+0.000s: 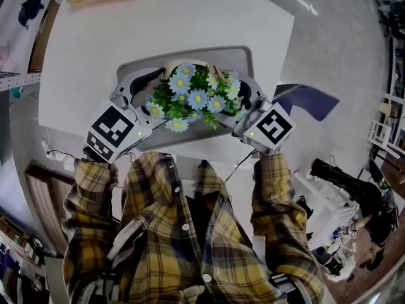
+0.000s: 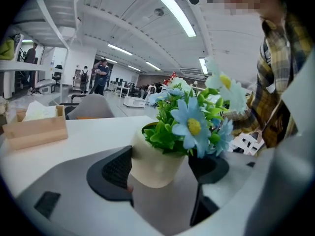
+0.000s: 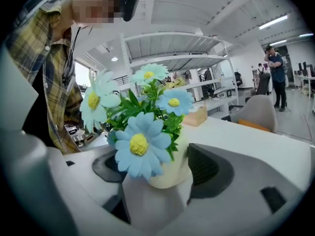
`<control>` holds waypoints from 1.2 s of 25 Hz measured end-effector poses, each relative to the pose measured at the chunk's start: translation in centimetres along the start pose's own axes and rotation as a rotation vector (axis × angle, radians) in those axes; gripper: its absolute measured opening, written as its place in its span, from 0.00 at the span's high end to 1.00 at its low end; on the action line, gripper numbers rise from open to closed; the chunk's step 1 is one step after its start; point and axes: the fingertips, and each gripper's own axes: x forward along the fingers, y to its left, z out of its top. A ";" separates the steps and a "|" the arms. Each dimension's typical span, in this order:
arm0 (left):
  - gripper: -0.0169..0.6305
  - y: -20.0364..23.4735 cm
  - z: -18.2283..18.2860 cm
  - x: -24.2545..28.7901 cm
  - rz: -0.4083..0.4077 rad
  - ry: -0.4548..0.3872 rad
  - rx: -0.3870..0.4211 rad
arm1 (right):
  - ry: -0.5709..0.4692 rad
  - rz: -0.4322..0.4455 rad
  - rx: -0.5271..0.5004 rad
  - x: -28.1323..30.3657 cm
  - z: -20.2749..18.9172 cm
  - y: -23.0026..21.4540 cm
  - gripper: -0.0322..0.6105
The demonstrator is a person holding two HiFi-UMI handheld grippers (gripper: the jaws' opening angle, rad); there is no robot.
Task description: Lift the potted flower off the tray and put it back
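From the head view we see the potted flower (image 1: pixel 193 94) in the middle of the frame, over the grey tray (image 1: pixel 243 56) on the white table (image 1: pixel 190 18). The left gripper (image 1: pixel 155 95) and the right gripper (image 1: pixel 245 105) flank it from either side. From above, the blue daisies hide nearly all of the pot, and we cannot tell whether its base rests on the tray. The gripper views fill that in. In the left gripper view the cream pot sits between the two dark pads (image 2: pixel 115 173), with the left-hand pad against its wall, so the jaws are clamped on it. The right gripper view shows the same grip from the other side, one pad (image 3: pixel 204 166) pressed to the pot. Only the left gripper view shows the side of the wooden box (image 2: pixel 34 129), at middle left.
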 end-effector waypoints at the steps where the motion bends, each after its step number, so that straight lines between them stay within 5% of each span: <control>1: 0.40 0.1 0.2 -0.2 0.004 -0.004 -0.008 | -0.003 0.000 -0.008 0.0 0.3 0.0 0.40; 20: 0.40 -0.3 0.0 1.0 0.044 -0.070 -0.090 | -0.057 -0.016 -0.140 -0.9 0.5 -0.9 0.40; 30: 0.40 -0.1 -1.5 1.2 0.007 -0.102 -0.120 | -0.071 -0.031 -0.089 -0.3 -0.7 -0.8 0.40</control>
